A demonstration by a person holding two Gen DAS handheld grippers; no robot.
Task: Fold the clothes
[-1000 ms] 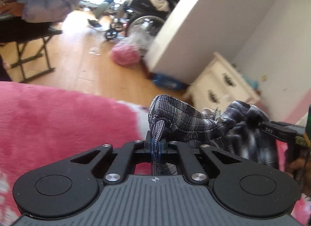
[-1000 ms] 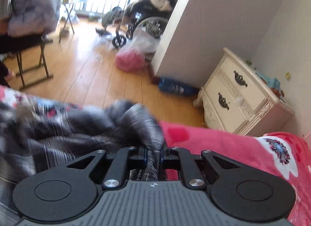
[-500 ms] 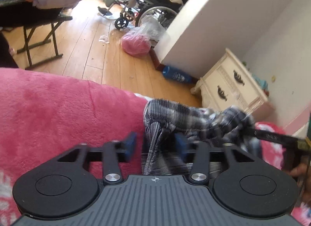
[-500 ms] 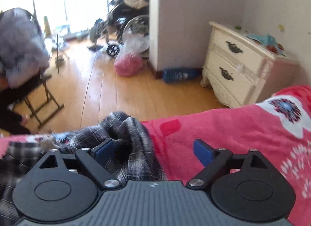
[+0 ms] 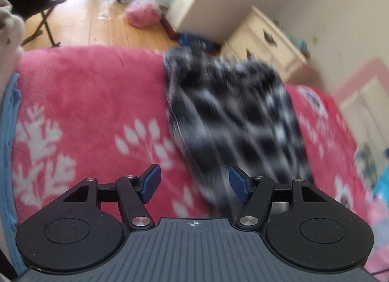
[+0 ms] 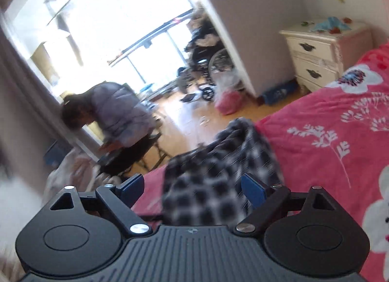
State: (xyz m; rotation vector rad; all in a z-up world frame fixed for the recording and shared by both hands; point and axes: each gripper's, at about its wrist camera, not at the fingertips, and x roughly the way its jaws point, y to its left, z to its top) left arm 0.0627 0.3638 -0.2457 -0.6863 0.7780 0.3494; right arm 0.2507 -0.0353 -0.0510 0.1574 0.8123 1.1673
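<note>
Now both grippers, left gripper and right gripper, have just spread their jaws and hold nothing, apparently letting go; the plaid shirt lies bunched at the pink blanket's far edge, fold seemingly laid.

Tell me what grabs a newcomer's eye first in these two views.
The black-and-white plaid garment lies rumpled near the edge of the bright pink floral blanket. Both the left gripper and the right gripper hang open over it. Beyond, a cream two-drawer nightstand stands against the wall.
</note>
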